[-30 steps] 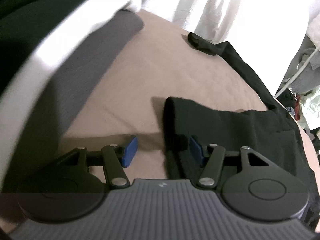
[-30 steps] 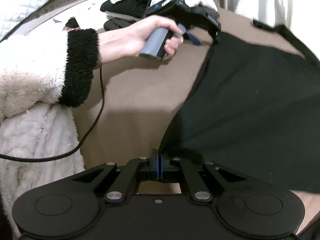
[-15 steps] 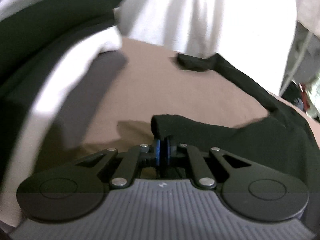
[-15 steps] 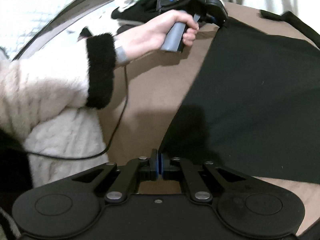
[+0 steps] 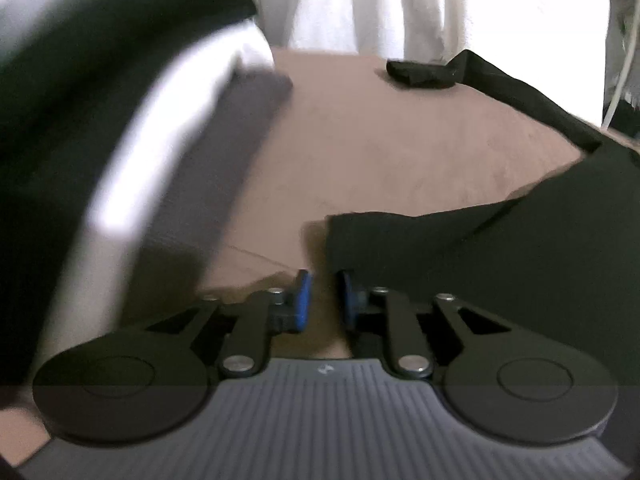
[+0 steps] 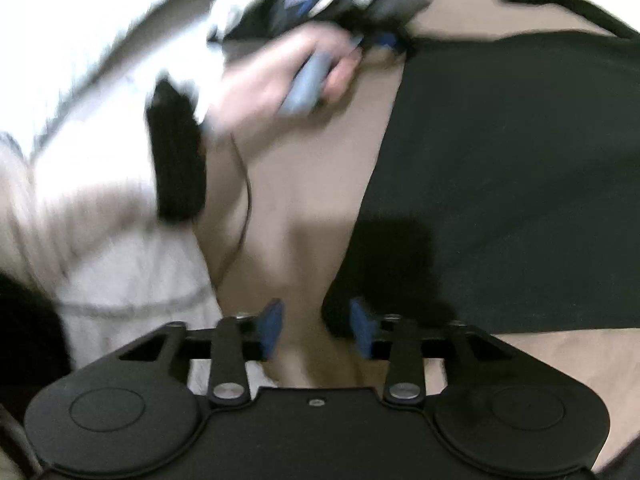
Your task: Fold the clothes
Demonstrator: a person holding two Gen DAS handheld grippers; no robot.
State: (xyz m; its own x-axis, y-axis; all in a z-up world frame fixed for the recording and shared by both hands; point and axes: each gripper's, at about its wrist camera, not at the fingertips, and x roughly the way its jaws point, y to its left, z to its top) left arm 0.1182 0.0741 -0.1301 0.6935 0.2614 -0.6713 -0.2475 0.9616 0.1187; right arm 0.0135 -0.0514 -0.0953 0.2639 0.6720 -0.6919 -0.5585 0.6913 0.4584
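Note:
A black garment (image 5: 520,264) lies spread on the brown bed surface (image 5: 380,152), with a thin black strip (image 5: 420,72) of it reaching the far side. My left gripper (image 5: 324,300) is opening. Its blue pads stand apart over bare brown surface, and the garment's near corner lies just ahead of the right pad. In the right wrist view the same garment (image 6: 520,168) fills the right side. My right gripper (image 6: 316,328) is opening too; the garment's corner sits loose beside its right pad, not pressed. The left gripper (image 6: 384,42) appears blurred at the top, held by a hand (image 6: 280,76).
A fluffy white sleeve with a black cuff (image 6: 176,160) and a thin cable (image 6: 244,184) cross the left of the right wrist view. A pile of clothes (image 6: 256,12) lies at the back. White fabric (image 5: 440,0) hangs behind the bed. A blurred white and dark mass (image 5: 120,120) fills the left.
The left gripper closed on the garment's corner and has now let it go. The right gripper, shut on the edge before, has opened too. Both views shifted and blurred.

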